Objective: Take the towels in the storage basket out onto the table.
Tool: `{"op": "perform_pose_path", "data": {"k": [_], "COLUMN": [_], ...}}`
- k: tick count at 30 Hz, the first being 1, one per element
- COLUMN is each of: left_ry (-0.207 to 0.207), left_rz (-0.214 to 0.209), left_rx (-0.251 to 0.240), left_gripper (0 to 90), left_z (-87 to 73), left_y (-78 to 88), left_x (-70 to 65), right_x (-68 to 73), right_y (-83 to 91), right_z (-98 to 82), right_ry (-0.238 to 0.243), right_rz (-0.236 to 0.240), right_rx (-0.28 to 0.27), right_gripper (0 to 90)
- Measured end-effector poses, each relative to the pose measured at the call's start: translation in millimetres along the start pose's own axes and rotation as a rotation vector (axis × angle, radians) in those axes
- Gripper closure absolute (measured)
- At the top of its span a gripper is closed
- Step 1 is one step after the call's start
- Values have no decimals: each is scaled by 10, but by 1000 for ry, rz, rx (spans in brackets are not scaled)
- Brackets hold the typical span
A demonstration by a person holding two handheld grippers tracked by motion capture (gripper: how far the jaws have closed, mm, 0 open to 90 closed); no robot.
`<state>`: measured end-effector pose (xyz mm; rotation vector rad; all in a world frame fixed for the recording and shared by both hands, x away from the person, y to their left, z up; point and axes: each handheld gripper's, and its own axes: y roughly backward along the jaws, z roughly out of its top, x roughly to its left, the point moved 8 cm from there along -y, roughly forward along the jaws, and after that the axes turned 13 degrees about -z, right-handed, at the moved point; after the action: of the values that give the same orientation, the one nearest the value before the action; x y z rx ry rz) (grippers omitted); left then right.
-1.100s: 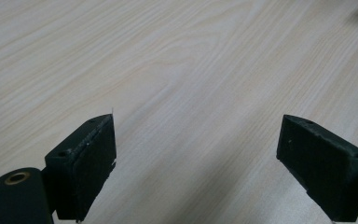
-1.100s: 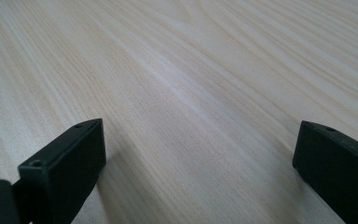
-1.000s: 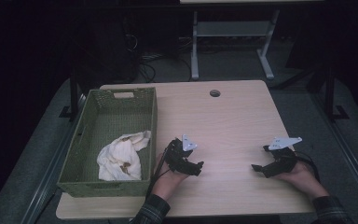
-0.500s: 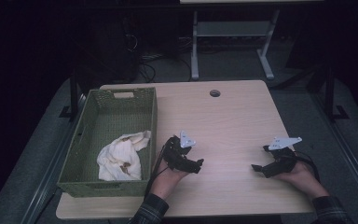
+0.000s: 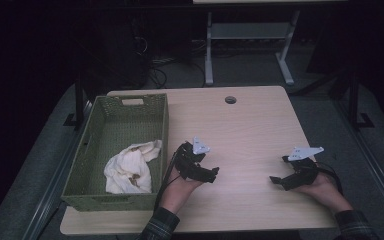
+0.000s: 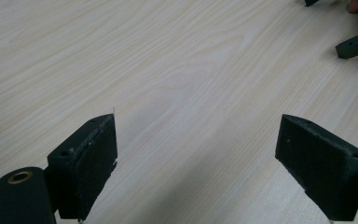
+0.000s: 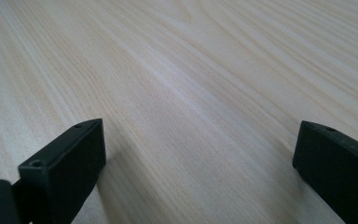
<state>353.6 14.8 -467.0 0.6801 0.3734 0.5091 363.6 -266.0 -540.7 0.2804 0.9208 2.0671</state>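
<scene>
On the pale wood-grain desk (image 5: 250,125), near its front edge:

Item 1. Left tongs (image 5: 211,172), held in the person's left hand (image 5: 180,187), low over the desk beside the basket. Jaws spread wide, released, nothing between them; bare wood shows in the gap in the left gripper view (image 6: 196,154).

Item 2. Right tongs (image 5: 278,172), held in the right hand (image 5: 322,187), well apart from the left pair, toward the desk's right edge. Jaws likewise released, with bare desk between them in the right gripper view (image 7: 198,168).

Item 3. Green woven basket (image 5: 95,130), standing at the desk's left side, just beside the left tongs.

Item 4. Crumpled white cloth (image 5: 130,167) with brownish marks, lying inside the basket at its near end, left of the left tongs, touched by neither pair.

Item 5. Round cable hole (image 5: 230,100), at the far edge of the desk.
</scene>
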Motion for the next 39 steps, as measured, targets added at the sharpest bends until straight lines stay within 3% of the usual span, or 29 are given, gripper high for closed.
{"op": "perform_pose_path", "data": {"k": [6,17,24,27,39], "left_ry": [-11,-8,-23,-48,-60], "left_rz": [-8,-64,-87,-78,-85], "left_rx": [-6,-15,3,5,-20], "left_gripper": [121,122,122,122,122], "left_z": [77,151,202,266,375], "left_y": [52,86,106,160,339], "left_x": [-12,-59,-77,-57,69], "right_x": [0,0,1,1,1], "right_y": [0,0,0,0,0], "right_z": [0,0,0,0,1], "right_ry": [0,1,0,0,0], "right_rz": [0,0,1,1,1], "right_rx": [0,1,1,1,1], "right_gripper": [22,22,22,22,22]}}
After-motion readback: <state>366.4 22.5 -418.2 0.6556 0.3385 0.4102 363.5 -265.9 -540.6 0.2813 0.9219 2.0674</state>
